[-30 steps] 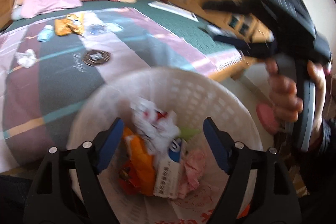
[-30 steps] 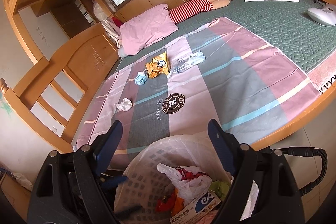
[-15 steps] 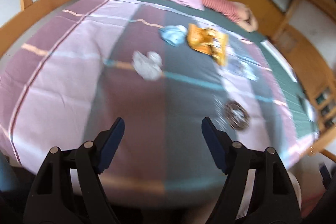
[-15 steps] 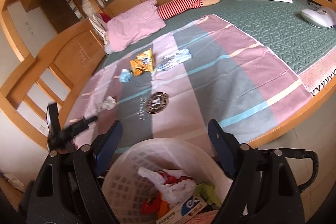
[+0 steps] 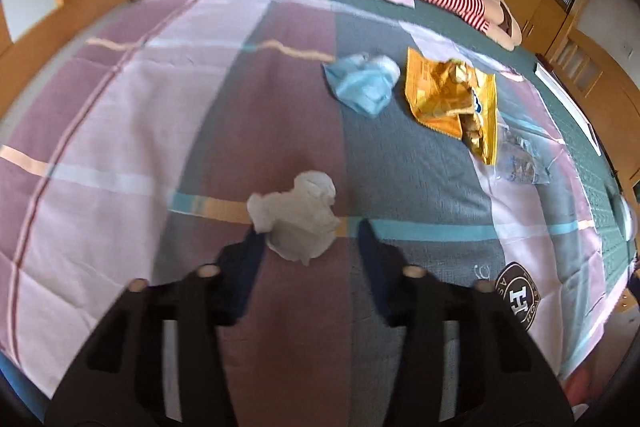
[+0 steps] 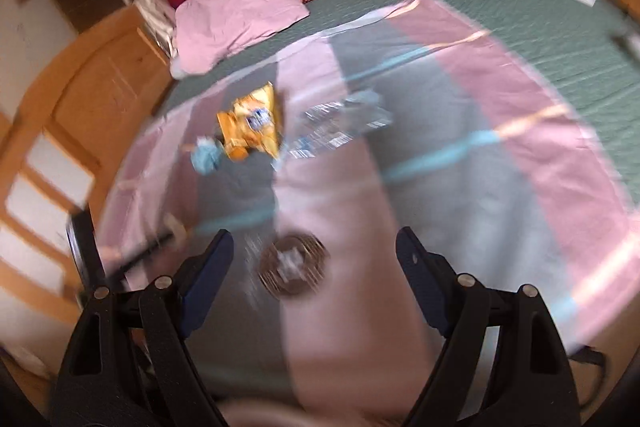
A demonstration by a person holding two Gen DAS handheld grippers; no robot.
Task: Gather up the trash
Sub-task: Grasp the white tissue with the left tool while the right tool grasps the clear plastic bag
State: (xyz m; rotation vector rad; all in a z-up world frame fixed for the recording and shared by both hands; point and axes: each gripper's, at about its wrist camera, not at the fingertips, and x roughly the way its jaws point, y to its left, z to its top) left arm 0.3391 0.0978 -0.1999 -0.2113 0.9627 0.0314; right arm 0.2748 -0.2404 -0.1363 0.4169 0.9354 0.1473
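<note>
Your left tool [image 5: 308, 239] is closing around the crumpled white tissue wad [image 5: 298, 219] on the striped bedsheet [image 5: 120, 99], not pinched yet; finish the squeeze, then lift. Right tool [image 6: 312, 247] hangs open, empty.

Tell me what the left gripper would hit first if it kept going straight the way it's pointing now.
Most likely the crumpled white tissue on the striped blanket. It lies just ahead of the left gripper, between the closing jaws, though whether the pads touch it yet is unclear.
</note>
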